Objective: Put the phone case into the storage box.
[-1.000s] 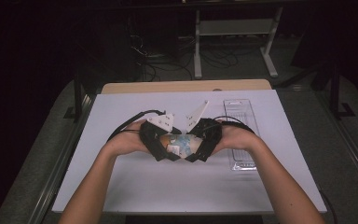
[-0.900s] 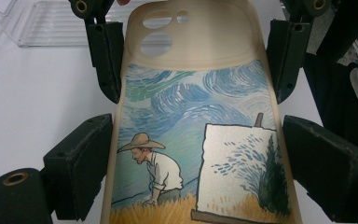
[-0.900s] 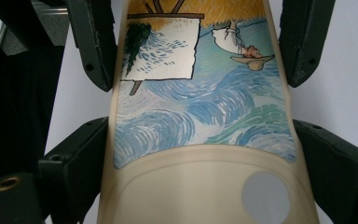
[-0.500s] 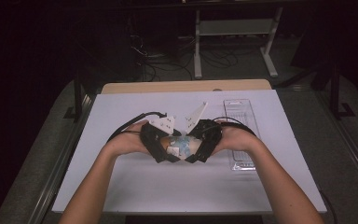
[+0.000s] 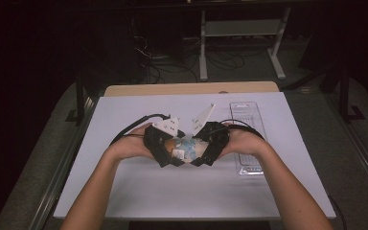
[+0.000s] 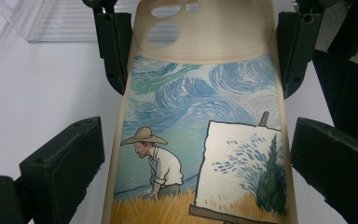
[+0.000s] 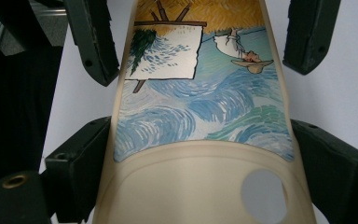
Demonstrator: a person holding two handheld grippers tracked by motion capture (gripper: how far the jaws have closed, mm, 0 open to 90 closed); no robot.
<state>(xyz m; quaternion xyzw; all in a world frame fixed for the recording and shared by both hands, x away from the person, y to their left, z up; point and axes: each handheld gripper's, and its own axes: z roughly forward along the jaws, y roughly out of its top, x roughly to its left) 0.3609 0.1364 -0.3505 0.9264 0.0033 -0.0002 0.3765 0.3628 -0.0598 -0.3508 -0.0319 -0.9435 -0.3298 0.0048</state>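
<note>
A phone case [image 5: 185,146] printed with a painter in a straw hat, an easel and swirling blue sky is held just above the white table top, between both grippers. My left gripper [image 5: 169,157] grips its lower end; in the left gripper view the phone case [image 6: 205,140] sits tight between the jaws of the left gripper [image 6: 198,158]. My right gripper [image 5: 202,156] grips the camera-cutout end, and in the right gripper view the beige rim of the phone case [image 7: 191,182] lies between the jaws of the right gripper [image 7: 205,163]. Each gripper's jaws flank the case opposite the other's.
A clear plastic tray [image 5: 248,139] lies on the white table top [image 5: 124,187] just right of the right hand, and the clear tray [image 6: 51,23] also shows beyond the case. Dark floor, cables and a metal stand lie beyond the table's far edge.
</note>
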